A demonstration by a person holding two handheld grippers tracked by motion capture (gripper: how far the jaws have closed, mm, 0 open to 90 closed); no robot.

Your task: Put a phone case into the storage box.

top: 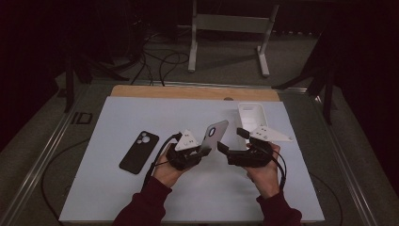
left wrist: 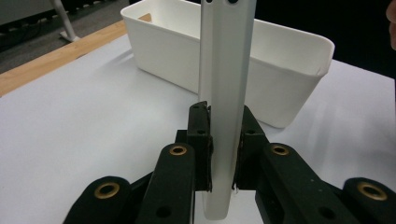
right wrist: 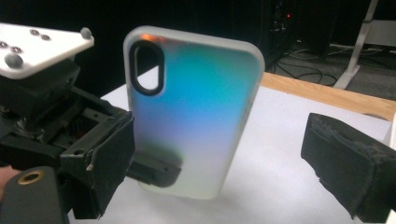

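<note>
**Phone case held upright between two hand-held grippers**

At frame centre of the high view I see the white table, the largest element. At its upper right stands the white bin, seen behind the case in the left gripper view. At centre left lies a black phone case. My left gripper clamps the lower end of the iridescent phone case, which stands upright at centre frame; in the left gripper view both pads press its edges. My right gripper, right of centre, stands wide open, holding nothing; its pads flank the case without touching.
</note>
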